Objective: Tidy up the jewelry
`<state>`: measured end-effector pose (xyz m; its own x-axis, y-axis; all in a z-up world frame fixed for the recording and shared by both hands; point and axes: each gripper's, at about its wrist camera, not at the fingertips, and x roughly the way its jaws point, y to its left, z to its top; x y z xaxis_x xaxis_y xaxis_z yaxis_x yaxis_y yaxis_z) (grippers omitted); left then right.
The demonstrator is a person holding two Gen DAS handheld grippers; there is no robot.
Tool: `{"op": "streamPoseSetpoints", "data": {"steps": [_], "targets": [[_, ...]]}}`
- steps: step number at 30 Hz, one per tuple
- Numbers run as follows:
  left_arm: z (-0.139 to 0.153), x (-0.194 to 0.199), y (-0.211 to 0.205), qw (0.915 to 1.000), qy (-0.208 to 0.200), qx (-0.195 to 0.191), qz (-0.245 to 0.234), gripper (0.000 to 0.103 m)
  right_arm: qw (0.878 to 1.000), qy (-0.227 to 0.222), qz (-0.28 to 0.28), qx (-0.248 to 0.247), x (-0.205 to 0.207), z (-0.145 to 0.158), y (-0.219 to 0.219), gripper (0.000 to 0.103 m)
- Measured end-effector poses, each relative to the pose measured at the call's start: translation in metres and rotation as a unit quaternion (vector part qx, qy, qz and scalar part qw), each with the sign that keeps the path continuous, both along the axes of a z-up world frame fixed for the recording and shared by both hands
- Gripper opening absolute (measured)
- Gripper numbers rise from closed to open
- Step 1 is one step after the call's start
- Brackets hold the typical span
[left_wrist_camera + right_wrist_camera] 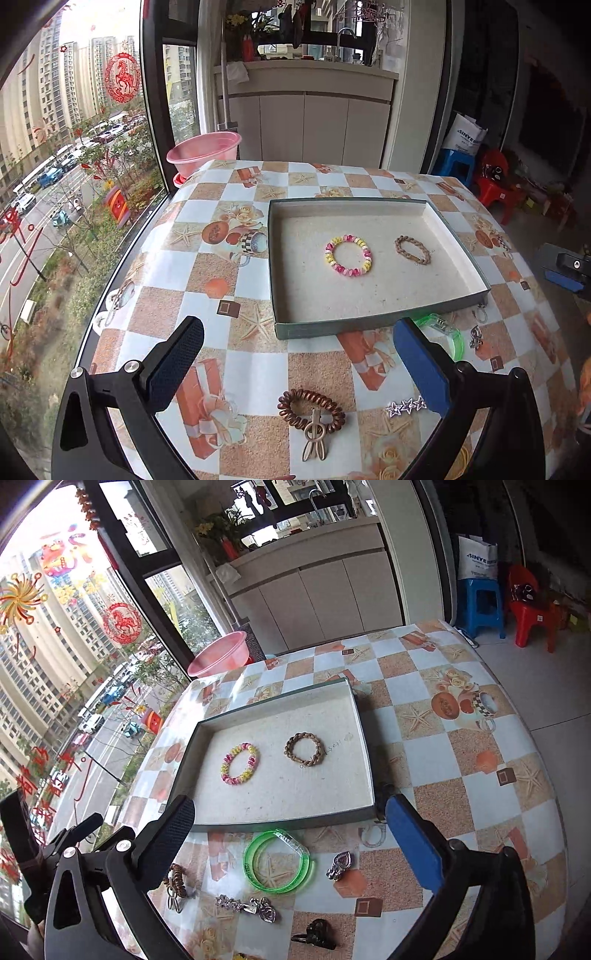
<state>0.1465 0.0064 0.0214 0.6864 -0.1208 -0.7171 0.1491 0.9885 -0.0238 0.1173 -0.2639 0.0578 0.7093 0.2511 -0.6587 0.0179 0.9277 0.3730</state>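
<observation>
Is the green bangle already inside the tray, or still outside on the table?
Outside. The green bangle lies on the tablecloth before the tray's near wall.

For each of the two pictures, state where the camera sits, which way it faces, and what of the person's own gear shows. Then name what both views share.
Left wrist: on the left gripper, looking down across the checked tablecloth to the shallow grey cardboard tray; both open fingers show.
Right wrist: on the right gripper, facing the same tray from further right; its open fingers and the left gripper show.
Shared: the pink-and-yellow bead bracelet, brown braided bracelet, green plastic bangle.
</observation>
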Motion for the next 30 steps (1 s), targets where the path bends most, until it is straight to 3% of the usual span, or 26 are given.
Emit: {"op": "streamPoseSetpoints", "data": {"steps": [6, 14, 24, 30], "targets": [[-0.020, -0.041, 0.023, 0.9996, 0.002, 0.007, 0.028, 0.103, 0.999, 0.047, 0.016, -0.006, -0.034, -0.016, 0.010, 0.103], [-0.066, -0.066, 0.029, 0.9978, 0.062, -0.010, 0.020, 0.103, 0.994, 0.089, 0.030, -0.046, -0.084, -0.053, 0.035, 0.103], [-0.081, -0.077, 0.021, 0.9975, 0.069, 0.004, 0.019, 0.103, 0.987, 0.141, 0.045, -0.070, -0.112, -0.096, 0.068, 0.103], [-0.080, -0.074, 0.016, 0.9980, 0.062, 0.007, 0.014, 0.103, 0.984, 0.145, 0.037, -0.099, -0.109, -0.103, 0.072, 0.103]]}}
